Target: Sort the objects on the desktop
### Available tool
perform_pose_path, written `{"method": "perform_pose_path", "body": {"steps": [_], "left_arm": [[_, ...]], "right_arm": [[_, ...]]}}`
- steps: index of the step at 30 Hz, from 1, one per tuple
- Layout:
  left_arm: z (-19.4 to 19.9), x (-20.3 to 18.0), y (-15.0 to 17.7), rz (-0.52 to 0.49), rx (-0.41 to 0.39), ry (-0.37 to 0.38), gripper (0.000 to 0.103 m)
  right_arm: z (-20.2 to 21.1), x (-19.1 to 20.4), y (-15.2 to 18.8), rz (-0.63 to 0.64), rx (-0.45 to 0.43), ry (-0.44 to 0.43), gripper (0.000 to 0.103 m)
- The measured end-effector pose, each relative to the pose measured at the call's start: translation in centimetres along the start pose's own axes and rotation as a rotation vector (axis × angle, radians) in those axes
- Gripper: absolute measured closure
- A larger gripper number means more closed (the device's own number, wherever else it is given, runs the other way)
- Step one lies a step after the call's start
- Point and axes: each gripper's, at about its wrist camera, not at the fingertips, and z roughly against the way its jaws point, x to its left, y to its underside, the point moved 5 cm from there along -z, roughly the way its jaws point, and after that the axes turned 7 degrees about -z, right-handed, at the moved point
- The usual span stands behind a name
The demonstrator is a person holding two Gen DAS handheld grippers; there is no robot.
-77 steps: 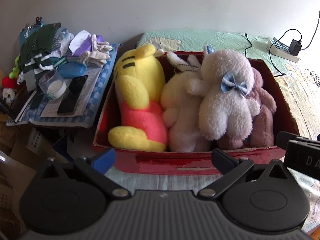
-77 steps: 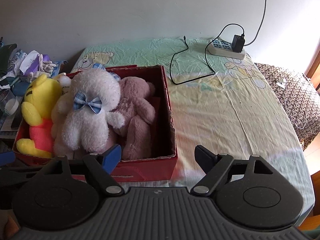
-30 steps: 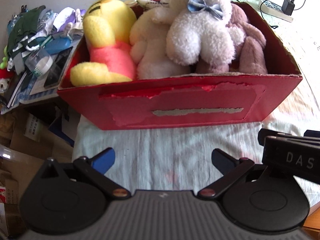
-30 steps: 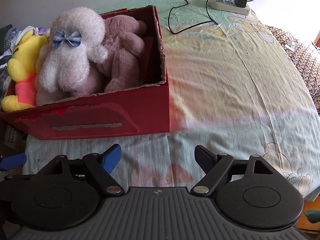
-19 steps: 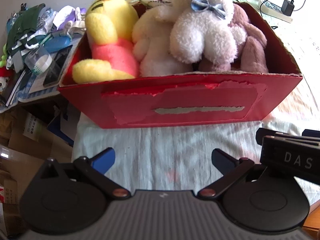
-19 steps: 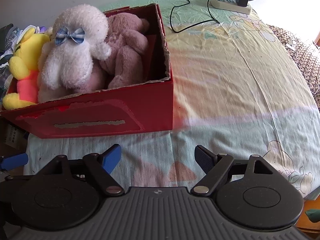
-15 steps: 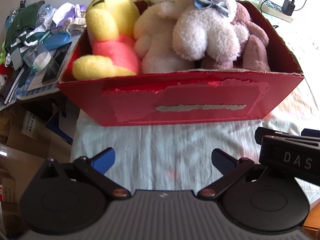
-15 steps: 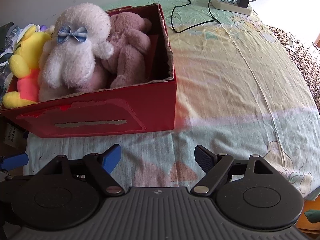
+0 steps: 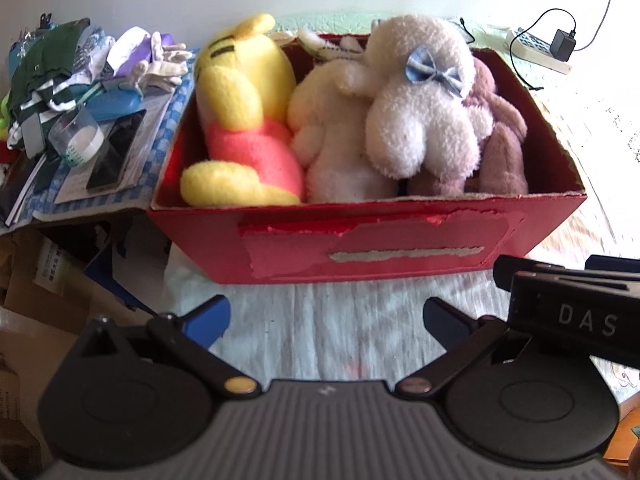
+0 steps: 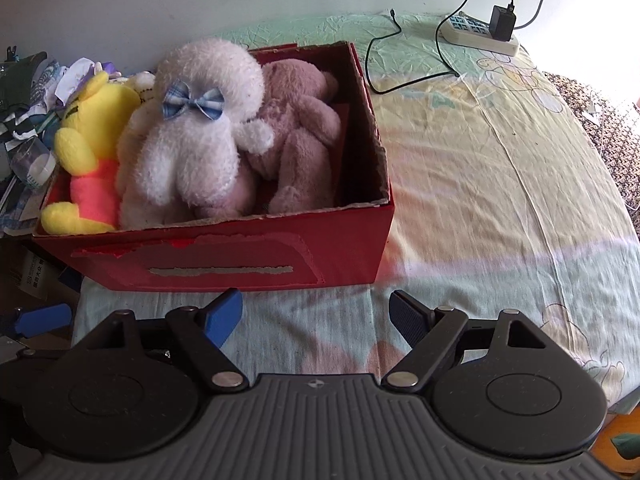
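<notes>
A red cardboard box [image 9: 360,244] [image 10: 240,256] stands on the sheet-covered surface and holds several plush toys: a yellow bear in a pink shirt [image 9: 240,120] [image 10: 88,136], a cream toy [image 9: 336,136], a white toy with a blue bow [image 9: 424,112] [image 10: 196,128] and a mauve toy [image 9: 500,136] [image 10: 300,140]. My left gripper [image 9: 326,316] is open and empty in front of the box's near wall. My right gripper [image 10: 316,312] is open and empty, also just before the box.
A cluttered side table [image 9: 80,120] with clothes, gloves, a phone and a plastic cup lies left of the box. A power strip with charger [image 10: 480,32] and black cable [image 10: 400,68] lie at the back right. Cardboard boxes [image 9: 48,280] sit low left.
Both grippers pulled back from above the box, then tilted up slightly; the box now sits a little higher and farther in view. Both stayed open and empty.
</notes>
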Motion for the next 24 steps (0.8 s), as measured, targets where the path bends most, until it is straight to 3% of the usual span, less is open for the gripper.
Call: {"method": "perform_pose_path", "body": {"steps": [9, 19, 24], "left_arm": [[3.1, 0.5, -3.0, -0.070, -0.111, -0.014, 0.000], [3.9, 2.1, -7.1, -0.059, -0.195, -0.062, 0.000], [2.8, 2.8, -7.7, -0.035, -0.176, -0.039, 0.000]], "right_arm": [[2.2, 0.8, -2.1, 0.001, -0.063, -0.018, 0.020], [3.7, 1.0, -5.8, -0.039, -0.159, -0.026, 0.020], [3.6, 1.7, -6.7, -0.038, -0.188, -0.022, 0.020]]}}
